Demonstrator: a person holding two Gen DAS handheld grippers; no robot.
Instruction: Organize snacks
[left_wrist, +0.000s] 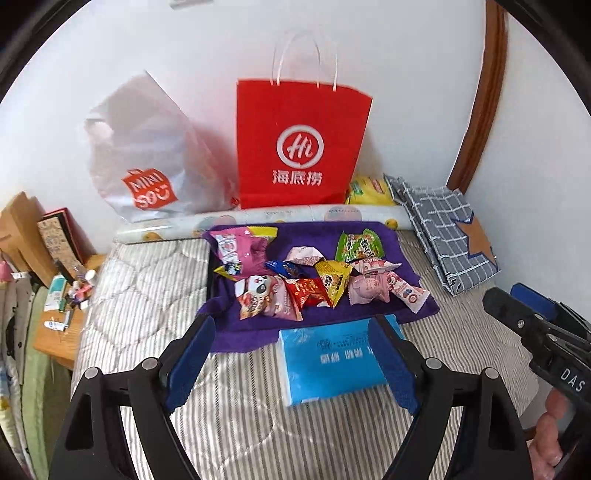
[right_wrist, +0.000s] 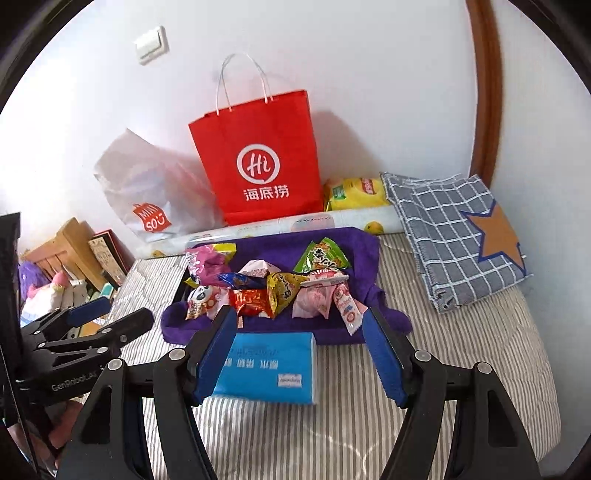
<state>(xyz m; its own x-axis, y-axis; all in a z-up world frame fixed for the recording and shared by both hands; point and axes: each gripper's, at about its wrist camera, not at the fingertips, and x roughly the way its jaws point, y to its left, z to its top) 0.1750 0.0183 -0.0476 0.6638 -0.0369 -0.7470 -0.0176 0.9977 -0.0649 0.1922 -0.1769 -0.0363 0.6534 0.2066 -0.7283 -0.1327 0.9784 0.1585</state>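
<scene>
Left gripper (left_wrist: 291, 354): jaws stood wide apart with nothing between the blue pads, held above the striped bedding, pointing down toward the near edge of the cloth.
Right gripper (right_wrist: 299, 354): jaws likewise spread and empty, raised over the bedding; its black body also showed at the right edge of the left wrist view.
Snacks (left_wrist: 295, 277): a loose heap of small wrapped packets, pink, red, yellow, green and blue, lay on the purple cloth, some overlapping.
Purple cloth (left_wrist: 369, 229): spread on the bed, far side against the rolled printed sheet.
Blue tissue pack (left_wrist: 332, 354): lay flat on the bedding, touching the near edge of the cloth, below both grippers.
Red paper bag (left_wrist: 299, 144): stood upright against the white wall, beyond the cloth.
White plastic bag (left_wrist: 147, 155): leaned on the wall left of the red bag.
Yellow packet (left_wrist: 369, 190): lay right of the red bag, partly hidden.
Checked fabric (left_wrist: 439, 236): folded, with an orange star, at the far right of the bed.
Bedside table (left_wrist: 62, 332): at the left, cluttered with small items.
</scene>
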